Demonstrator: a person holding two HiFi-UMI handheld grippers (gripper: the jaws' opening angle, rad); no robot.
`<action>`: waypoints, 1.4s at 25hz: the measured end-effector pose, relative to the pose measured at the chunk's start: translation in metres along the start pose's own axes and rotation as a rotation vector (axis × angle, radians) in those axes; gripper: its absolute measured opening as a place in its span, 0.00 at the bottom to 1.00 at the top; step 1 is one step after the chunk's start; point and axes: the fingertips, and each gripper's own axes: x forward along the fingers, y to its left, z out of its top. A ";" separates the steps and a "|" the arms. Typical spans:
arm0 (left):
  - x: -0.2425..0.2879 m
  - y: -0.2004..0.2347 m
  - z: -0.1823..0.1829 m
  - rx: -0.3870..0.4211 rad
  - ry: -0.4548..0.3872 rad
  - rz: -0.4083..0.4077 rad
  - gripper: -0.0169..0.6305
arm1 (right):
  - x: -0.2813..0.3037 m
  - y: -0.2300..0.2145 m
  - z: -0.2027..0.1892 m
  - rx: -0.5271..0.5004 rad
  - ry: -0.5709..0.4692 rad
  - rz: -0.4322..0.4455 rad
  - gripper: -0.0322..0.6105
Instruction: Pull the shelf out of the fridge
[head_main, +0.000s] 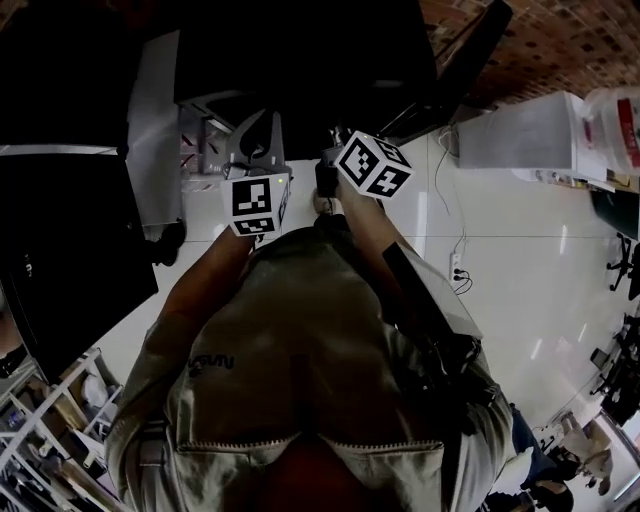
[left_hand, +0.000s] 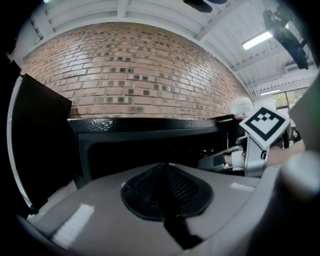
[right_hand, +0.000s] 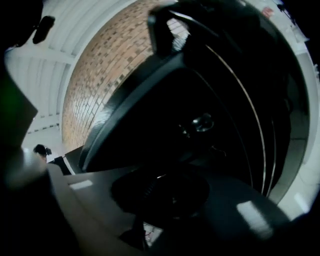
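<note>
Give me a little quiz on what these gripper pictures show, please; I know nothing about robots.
1. True or false: the left gripper is holding a shelf.
2. The wall behind the black fridge is: A brick, B glass, C tile.
3. Whose marker cube shows at the right of the left gripper view?
Key: 1 false, its jaws are together on nothing; 2 A; 3 the right gripper.
</note>
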 end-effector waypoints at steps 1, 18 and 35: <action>0.007 0.002 -0.004 0.009 0.016 0.006 0.04 | 0.007 -0.007 -0.002 0.041 0.005 -0.004 0.13; 0.048 0.010 -0.046 0.003 0.183 0.039 0.04 | 0.074 -0.057 -0.017 0.695 -0.142 0.096 0.16; 0.056 0.031 -0.045 -0.031 0.195 0.063 0.04 | 0.118 -0.060 -0.013 0.809 -0.232 0.092 0.14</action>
